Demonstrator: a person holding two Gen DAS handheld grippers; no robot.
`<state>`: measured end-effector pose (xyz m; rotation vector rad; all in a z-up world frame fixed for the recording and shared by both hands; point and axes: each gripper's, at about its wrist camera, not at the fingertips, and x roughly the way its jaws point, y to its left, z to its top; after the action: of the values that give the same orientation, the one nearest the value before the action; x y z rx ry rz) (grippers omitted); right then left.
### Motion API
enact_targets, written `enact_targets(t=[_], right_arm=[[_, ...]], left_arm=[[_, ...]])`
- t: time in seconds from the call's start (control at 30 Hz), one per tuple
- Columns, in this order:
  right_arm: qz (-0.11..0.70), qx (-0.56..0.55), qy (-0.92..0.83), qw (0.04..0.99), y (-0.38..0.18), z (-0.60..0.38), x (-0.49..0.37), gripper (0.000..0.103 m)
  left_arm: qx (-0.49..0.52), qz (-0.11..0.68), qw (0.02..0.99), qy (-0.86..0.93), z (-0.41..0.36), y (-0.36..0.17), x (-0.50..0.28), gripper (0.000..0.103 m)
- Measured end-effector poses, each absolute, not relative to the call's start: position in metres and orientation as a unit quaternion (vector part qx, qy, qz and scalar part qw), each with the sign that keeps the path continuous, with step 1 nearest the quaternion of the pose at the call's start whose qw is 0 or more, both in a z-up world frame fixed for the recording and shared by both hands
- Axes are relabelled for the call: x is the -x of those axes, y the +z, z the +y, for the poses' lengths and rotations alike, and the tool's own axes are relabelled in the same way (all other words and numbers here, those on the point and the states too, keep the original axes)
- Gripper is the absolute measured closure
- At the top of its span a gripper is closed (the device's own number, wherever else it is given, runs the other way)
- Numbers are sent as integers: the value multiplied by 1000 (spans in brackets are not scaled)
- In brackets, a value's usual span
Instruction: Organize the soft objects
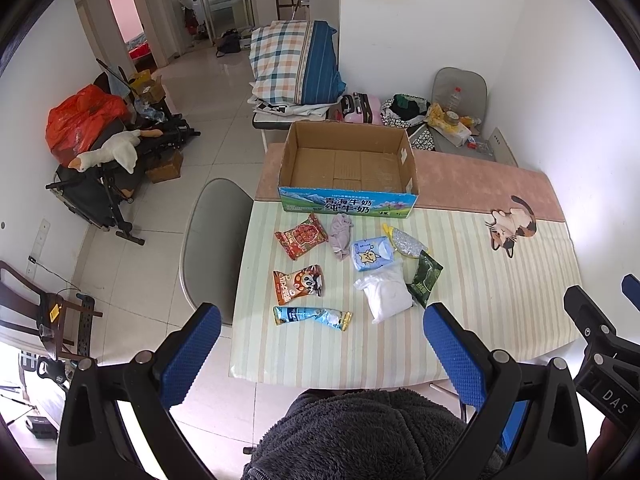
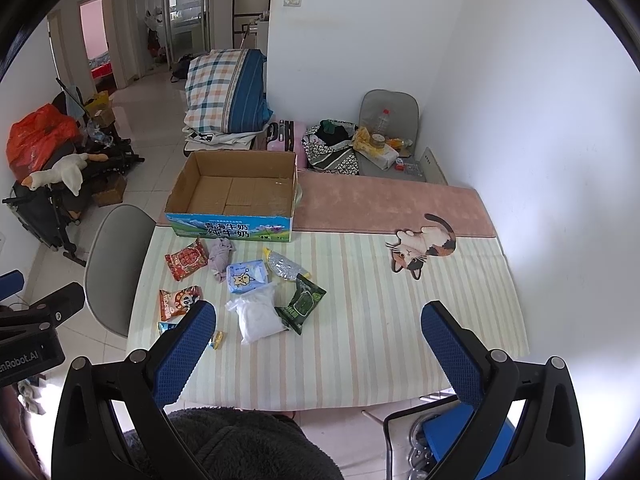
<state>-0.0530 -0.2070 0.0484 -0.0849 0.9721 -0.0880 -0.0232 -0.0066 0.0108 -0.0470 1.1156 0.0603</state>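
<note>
An empty cardboard box (image 1: pixel 348 168) (image 2: pixel 234 194) stands at the far left of the table. Before it lie soft items: a red snack pack (image 1: pixel 301 236) (image 2: pixel 186 258), a grey crumpled cloth (image 1: pixel 341 234) (image 2: pixel 220 256), a blue tissue pack (image 1: pixel 370 257) (image 2: pixel 246 276), a silver pouch (image 1: pixel 406 242) (image 2: pixel 286 266), a green packet (image 1: pixel 425 282) (image 2: pixel 302 304), a white bag (image 1: pixel 386 294) (image 2: pixel 258 316), an orange panda pack (image 1: pixel 298 283) (image 2: pixel 176 300) and a blue tube pack (image 1: pixel 312 316). My left gripper (image 1: pixel 322 344) and right gripper (image 2: pixel 318 344) are both open and empty, held above the table's near edge.
A striped cloth (image 2: pixel 360 320) with a cat picture (image 2: pixel 424 246) covers the table, with a pink mat (image 2: pixel 384 208) behind. A grey chair (image 1: pixel 212 240) stands at the left side. Clutter and bedding (image 1: pixel 296 64) lie beyond. White walls close the right.
</note>
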Motion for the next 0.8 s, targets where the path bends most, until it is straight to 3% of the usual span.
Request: enact_targets(t=[0.8], right_arm=[[475,39,-33,879,41,-208,33,0]], left_arm=[[24,530,847,33,-1,4,4,0]])
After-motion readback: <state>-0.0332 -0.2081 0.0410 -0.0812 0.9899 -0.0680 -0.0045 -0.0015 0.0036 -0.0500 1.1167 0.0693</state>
